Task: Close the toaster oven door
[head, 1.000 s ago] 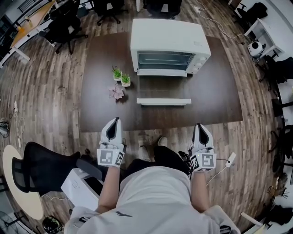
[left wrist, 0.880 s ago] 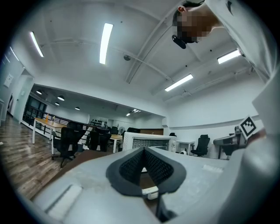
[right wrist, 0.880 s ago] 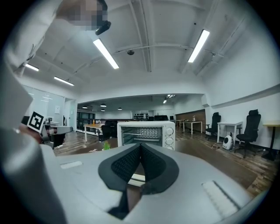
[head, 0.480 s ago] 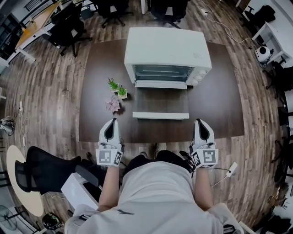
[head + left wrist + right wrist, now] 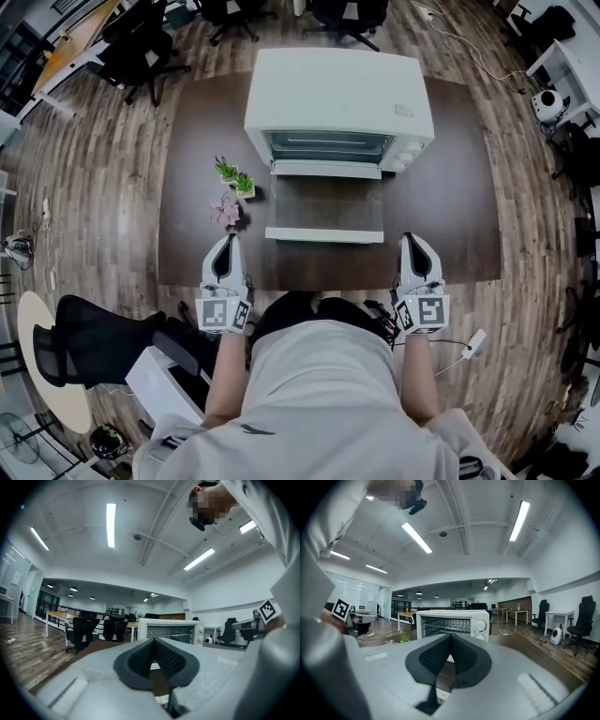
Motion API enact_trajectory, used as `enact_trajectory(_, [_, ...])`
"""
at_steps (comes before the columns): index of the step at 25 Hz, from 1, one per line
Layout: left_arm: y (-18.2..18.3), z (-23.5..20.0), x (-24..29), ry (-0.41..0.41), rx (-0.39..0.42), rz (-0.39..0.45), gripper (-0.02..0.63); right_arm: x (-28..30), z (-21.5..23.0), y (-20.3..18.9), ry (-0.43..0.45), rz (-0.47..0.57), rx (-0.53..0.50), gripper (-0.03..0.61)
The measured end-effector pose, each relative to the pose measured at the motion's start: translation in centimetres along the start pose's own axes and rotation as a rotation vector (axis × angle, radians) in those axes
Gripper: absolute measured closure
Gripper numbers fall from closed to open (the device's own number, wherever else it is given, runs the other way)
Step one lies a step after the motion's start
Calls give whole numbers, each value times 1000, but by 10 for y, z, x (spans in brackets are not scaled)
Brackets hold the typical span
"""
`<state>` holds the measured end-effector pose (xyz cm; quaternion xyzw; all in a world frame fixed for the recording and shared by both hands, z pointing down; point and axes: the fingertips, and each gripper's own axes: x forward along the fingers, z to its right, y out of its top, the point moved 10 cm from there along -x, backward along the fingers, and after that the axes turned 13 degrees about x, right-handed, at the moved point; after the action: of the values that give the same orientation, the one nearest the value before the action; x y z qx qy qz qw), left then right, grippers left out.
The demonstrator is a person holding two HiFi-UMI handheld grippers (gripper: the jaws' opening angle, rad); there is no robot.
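Toaster oven stands mid-table on the dark table, its door folded down flat toward the person. Left gripper and right gripper hover over the near table edge, both clenched on nothing, flanking the door without touching it.

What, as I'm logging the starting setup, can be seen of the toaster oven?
The toaster oven is a white, boxy, metal-looking unit standing upright on the dark table. Its door is fully open, lying flat toward the person, with dark glass and a white handle along the front edge. A wire rack shows inside; two round knobs sit on the right of the front. Only the table touches it.
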<state>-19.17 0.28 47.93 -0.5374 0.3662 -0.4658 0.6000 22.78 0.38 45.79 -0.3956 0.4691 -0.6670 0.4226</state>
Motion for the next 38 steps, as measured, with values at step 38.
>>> enact_trajectory(38, [-8,-19,21,-67,-20,13,610,78,33,-171,-245,-741,230,409])
